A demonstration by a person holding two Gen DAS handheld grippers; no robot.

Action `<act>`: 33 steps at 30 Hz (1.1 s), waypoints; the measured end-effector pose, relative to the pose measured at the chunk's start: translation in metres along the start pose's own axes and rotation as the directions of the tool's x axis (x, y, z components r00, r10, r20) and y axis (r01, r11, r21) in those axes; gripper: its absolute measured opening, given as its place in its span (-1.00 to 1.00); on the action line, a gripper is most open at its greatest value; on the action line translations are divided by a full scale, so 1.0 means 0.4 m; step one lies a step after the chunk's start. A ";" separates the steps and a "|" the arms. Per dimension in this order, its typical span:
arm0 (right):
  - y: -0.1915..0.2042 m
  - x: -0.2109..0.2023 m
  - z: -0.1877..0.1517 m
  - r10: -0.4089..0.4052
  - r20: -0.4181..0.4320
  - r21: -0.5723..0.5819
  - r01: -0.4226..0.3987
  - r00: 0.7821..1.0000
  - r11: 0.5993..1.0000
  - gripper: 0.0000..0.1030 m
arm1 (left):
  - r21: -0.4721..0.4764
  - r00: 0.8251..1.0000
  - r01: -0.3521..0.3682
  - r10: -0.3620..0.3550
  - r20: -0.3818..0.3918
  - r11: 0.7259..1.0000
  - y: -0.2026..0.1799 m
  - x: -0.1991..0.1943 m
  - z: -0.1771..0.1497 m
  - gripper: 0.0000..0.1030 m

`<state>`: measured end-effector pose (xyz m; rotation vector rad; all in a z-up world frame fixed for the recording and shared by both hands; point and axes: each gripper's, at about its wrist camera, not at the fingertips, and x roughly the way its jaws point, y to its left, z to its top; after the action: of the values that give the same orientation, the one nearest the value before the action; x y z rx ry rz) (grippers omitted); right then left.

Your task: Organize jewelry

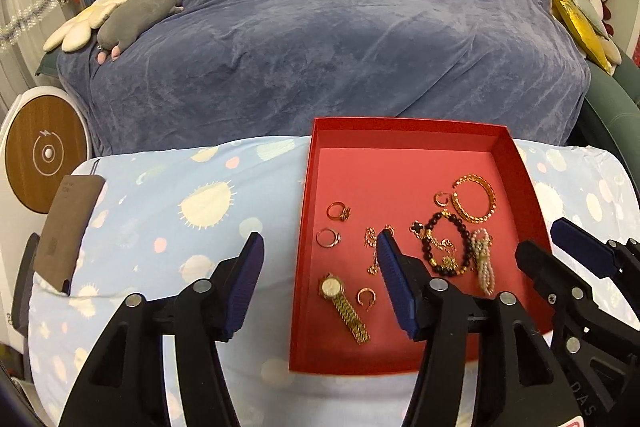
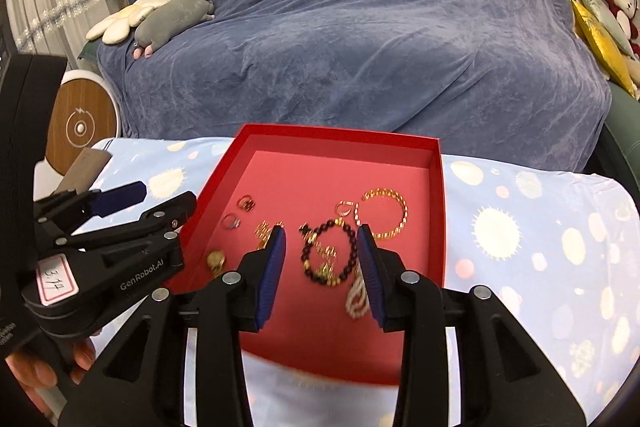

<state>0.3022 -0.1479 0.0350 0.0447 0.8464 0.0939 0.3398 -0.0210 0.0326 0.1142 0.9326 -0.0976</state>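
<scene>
Left gripper (image 1: 320,259) jaws wide, empty; right gripper (image 2: 322,251) part-open, empty. Its finger (image 2: 370,267) hides part of the pearl strand (image 2: 357,297) in the shallow red cardboard tray (image 2: 438,227).

Black plastic left gripper (image 1: 320,259) and right gripper (image 2: 322,251); ribbed blue finger pads (image 2: 272,267); silver pivot bolts; white "GenRobot.AI" lettering; pink-edged label handwritten "3.14".
</scene>
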 end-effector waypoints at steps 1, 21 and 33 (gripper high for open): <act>0.006 -0.020 -0.008 -0.003 -0.001 -0.004 0.003 1.000 1.000 -0.30 | 0.005 1.000 0.001 -0.001 0.004 1.000 0.000 -0.024 -0.012 0.18; -0.017 -0.229 -0.252 0.013 -0.009 0.241 -0.011 1.000 0.970 0.04 | -0.063 1.000 0.016 -0.015 0.003 0.998 0.030 -0.224 -0.282 0.26; 0.038 -0.250 -0.288 -0.017 0.007 0.104 0.016 1.000 0.994 0.15 | -0.022 0.998 0.015 -0.014 0.055 1.000 0.014 -0.258 -0.310 0.36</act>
<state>0.1491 -0.1426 0.0345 0.1359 0.8430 0.0336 0.1809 0.0056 0.0428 0.0831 0.8797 -0.1032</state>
